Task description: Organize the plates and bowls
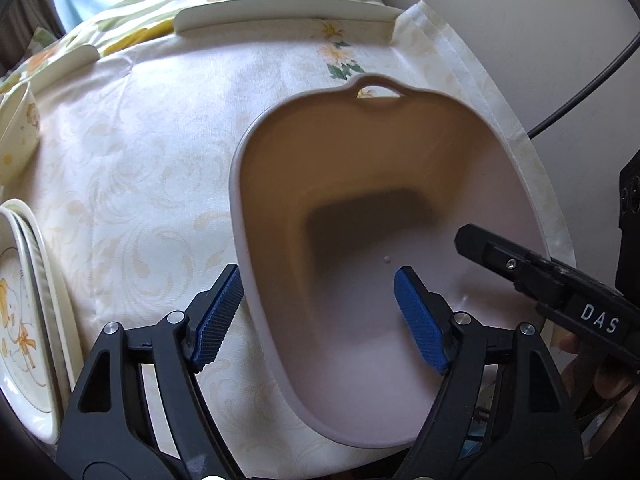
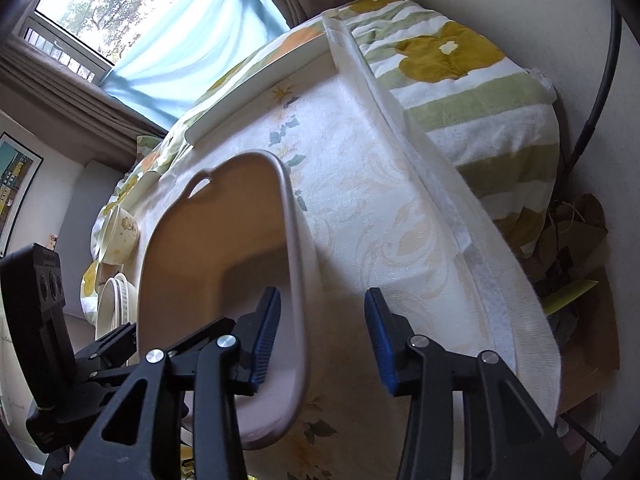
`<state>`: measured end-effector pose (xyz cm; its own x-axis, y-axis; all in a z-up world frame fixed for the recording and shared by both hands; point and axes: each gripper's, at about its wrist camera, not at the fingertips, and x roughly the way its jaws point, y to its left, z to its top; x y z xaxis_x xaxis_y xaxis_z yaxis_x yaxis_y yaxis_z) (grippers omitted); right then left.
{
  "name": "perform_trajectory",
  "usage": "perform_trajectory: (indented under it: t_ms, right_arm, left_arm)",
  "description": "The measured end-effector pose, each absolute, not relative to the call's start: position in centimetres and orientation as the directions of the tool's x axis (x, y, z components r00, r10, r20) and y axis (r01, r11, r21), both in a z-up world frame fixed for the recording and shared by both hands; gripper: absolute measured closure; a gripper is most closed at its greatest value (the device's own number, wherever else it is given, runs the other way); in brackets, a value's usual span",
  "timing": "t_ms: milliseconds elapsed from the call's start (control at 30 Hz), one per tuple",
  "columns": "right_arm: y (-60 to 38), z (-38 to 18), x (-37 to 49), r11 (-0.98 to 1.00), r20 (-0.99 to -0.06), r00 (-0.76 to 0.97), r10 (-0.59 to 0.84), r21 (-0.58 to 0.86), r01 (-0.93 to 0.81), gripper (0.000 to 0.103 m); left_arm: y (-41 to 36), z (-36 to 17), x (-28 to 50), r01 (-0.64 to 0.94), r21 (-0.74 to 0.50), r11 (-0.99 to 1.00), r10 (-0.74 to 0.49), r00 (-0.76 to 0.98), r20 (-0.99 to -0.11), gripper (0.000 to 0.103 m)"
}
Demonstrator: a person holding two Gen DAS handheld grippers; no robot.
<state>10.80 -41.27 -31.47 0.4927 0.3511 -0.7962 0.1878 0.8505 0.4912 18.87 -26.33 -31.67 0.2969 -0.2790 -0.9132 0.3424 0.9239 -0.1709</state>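
Looking down thru the left cam, I've got the big basin (image 1: 400, 184) sitting on the tablecloth (image 1: 140, 168), empty inside, its handle loop at the far rim. My left gripper (image 1: 320, 316) is released: jaws spread wide astride the basin's near-left wall, one pad (image 1: 218, 316) outside over the cloth, the other inside over the basin floor, neither pressing on the wall. My right gripper (image 2: 322, 340) is also let go: one pad (image 2: 264, 336) inside the basin, the other outside it over the cloth, the right wall in the gap w/ daylight on both sides. From the left cam the right gripper's black finger pokes in over the basin's right rim.

Dishes, all relative to the basin: a stack of plates (image 1: 28, 320) w/ a yellow cartoon print lies well to the left, at the cloth's edge; a bowl (image 1: 18, 128) w/ the same sort of print is left and further back; a long white tray (image 1: 288, 12) lies beyond the handle end, at the far side of the cloth, on a flowered blanket (image 2: 460, 64). Nothing is in the basin. A black cable (image 1: 592, 80) hangs right of the basin against the wall.
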Motion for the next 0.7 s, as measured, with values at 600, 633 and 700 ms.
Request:
perform_trajectory:
  t_ms: [600, 633, 700]
  right_arm:
    - [-35.5, -16.4, 10.7, 0.936, -0.707, 0.616, 0.347, 0.300, -0.183, 0.011]
    - [-34.4, -16.0, 11.0, 0.927, -0.691, 0.620, 0.372, 0.308, -0.213, 0.003]
    - [-32.4, -15.2, 12.1, 0.915, -0.668, 0.625, 0.402, 0.312, -0.255, 0.001]
  left_arm:
    - [-14.8, -18.1, 13.2, 0.162, -0.141, 0.977, -0.210, 0.574, -0.791, 0.009]
    - [-13.5, -17.3, 13.4, 0.121, -0.122, 0.985, -0.171, 0.609, -0.775, 0.000]
    - [-10.6, -16.3, 14.1, 0.053, -0.115, 0.992, -0.122, 0.636, -0.762, 0.000]
